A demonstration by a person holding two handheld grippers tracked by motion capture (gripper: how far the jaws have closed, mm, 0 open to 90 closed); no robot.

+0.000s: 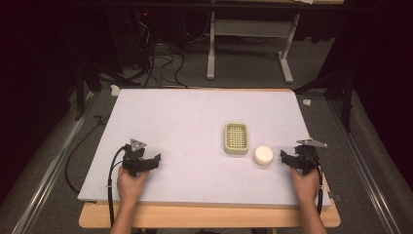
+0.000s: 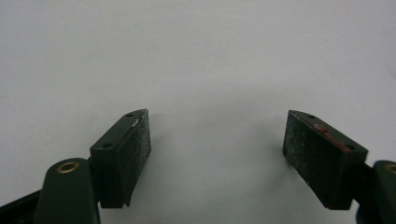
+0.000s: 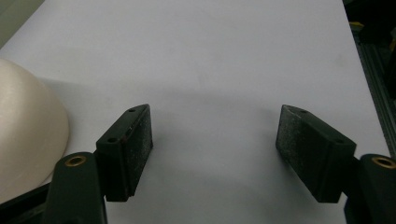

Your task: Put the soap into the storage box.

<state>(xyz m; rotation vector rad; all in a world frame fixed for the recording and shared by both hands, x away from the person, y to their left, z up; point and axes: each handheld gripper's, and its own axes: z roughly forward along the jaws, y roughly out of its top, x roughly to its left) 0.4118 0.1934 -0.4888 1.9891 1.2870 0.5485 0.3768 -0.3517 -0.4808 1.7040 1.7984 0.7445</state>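
While both hands rest low on the table [image 1: 195,107], right gripper [image 3: 215,140] and left gripper [image 2: 217,140] gape with nothing between them; soap [image 1: 263,155] sits just beside the right one, near the soap dish [image 1: 236,138], likely ready for pickup.

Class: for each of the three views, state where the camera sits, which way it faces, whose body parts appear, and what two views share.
High view: above the person's side, looking forward and down at the white table; forearms, left gripper, right gripper.
Left gripper view: rides that gripper, facing bare tabletop; open jaws.
Right gripper view: rides that gripper; open jaws.
Shared: the round white soap appears in the high and right gripper views.
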